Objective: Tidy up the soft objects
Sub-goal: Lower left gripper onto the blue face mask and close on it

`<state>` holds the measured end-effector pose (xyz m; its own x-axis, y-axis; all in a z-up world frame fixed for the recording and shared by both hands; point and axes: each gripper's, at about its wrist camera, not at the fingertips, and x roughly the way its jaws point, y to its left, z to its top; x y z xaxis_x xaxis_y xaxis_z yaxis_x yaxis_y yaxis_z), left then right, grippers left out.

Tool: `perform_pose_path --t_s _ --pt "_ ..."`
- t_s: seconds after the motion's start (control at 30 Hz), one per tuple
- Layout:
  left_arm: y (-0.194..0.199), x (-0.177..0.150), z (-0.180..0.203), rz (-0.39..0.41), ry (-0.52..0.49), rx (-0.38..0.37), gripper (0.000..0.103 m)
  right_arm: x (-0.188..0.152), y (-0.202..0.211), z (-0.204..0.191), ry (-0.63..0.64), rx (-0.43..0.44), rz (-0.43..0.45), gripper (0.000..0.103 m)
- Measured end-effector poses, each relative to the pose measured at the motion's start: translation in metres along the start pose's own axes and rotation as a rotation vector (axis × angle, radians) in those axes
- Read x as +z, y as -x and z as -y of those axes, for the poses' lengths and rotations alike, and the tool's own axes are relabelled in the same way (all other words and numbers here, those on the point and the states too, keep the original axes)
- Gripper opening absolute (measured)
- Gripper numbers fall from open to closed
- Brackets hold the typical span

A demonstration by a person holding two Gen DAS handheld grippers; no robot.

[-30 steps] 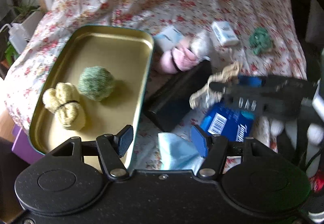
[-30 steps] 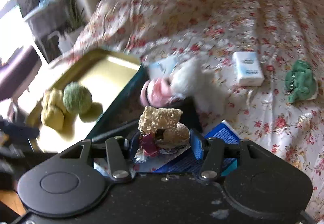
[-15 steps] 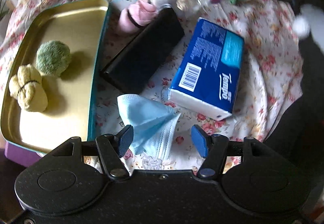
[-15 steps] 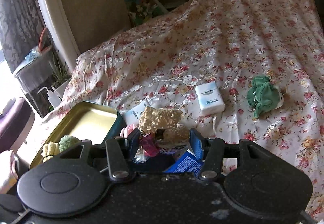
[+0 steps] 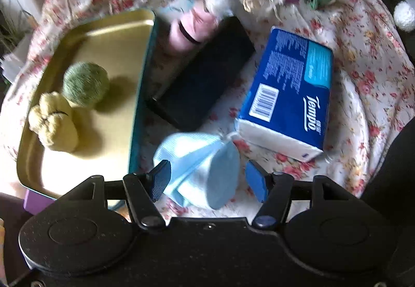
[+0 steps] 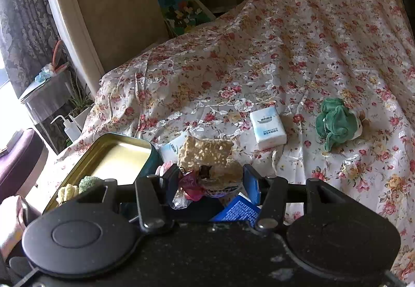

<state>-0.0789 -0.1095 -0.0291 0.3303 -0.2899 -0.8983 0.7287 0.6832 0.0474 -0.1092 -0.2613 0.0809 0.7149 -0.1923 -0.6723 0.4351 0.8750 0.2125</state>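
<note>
Left claw (image 5: 207,179) points steeply down at the bed; its jaws have just been opening and stand apart around the blue mask (image 5: 199,170), which sits crumpled on the floral sheet (image 5: 363,58) between the pads. Left pad looks to be touching the mask's edge, right pad is clear of it, so you have no grip there. Your right claw (image 6: 211,182) is clamped on a beige sponge (image 6: 207,154) with a bit of crinkly red wrapper (image 6: 190,189) caught under it, held up above the sheet; the left view shows the same claw at the top edge. Tin (image 5: 85,48) lies just left of the mask, holding a green ball (image 5: 85,84) and a yellow plush (image 5: 53,124), the two touching. Black box (image 5: 205,74) sits between tin and Tempo pack (image 5: 290,95), with a pink roll (image 5: 188,27) at its far end. Farther up the sheet: small white tissue pack (image 6: 267,127) and green plush (image 6: 336,124), well apart from the tin.
</note>
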Motion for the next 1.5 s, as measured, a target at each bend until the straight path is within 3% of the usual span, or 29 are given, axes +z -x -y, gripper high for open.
perform_pose_path --t_s 0.1,0.37,0.47,0.63,0.73,0.83,0.97,1.07,1.23,1.33,1.43,1.5 --pt "0.0 0.0 -0.005 -0.001 0.03 -0.014 0.064 0.0 0.001 0.001 -0.003 0.008 0.002 0.052" --pt "-0.003 -0.002 -0.012 0.003 0.075 0.059 0.065 0.0 0.0 0.001 -0.008 0.015 0.001 0.052" --pt "-0.011 -0.002 -0.013 -0.035 0.075 0.046 0.065 0.0 0.0 0.0 -0.008 0.022 -0.001 0.052" --pt "-0.012 -0.005 0.005 -0.063 0.014 -0.081 0.064 0.0 -0.001 0.0 -0.004 0.025 -0.003 0.051" --pt "0.0 -0.007 0.018 -0.023 -0.044 -0.189 0.064 0.0 -0.001 0.003 -0.014 0.024 -0.004 0.052" --pt "0.012 -0.009 0.027 0.035 -0.088 -0.225 0.064 0.0 -0.001 0.004 -0.018 0.023 -0.004 0.052" --pt "0.014 -0.006 0.022 0.071 -0.074 -0.162 0.066 0.0 -0.001 0.004 -0.018 0.023 -0.005 0.052" --pt "0.001 -0.006 0.013 0.018 -0.018 -0.065 0.066 -0.001 -0.002 0.004 -0.018 0.024 -0.008 0.052" --pt "-0.014 -0.011 -0.003 -0.07 0.081 -0.006 0.066 -0.001 -0.002 0.003 -0.011 0.025 -0.008 0.052" --pt "-0.005 -0.016 -0.005 -0.006 0.115 0.045 0.065 -0.001 -0.003 0.003 -0.011 0.025 -0.013 0.052" --pt "0.003 -0.021 0.0 0.038 0.095 0.04 0.068 -0.001 -0.004 0.004 -0.015 0.024 -0.016 0.052" --pt "-0.004 -0.021 0.001 -0.001 0.1 0.021 0.074 -0.001 -0.004 0.004 -0.015 0.028 -0.017 0.052"
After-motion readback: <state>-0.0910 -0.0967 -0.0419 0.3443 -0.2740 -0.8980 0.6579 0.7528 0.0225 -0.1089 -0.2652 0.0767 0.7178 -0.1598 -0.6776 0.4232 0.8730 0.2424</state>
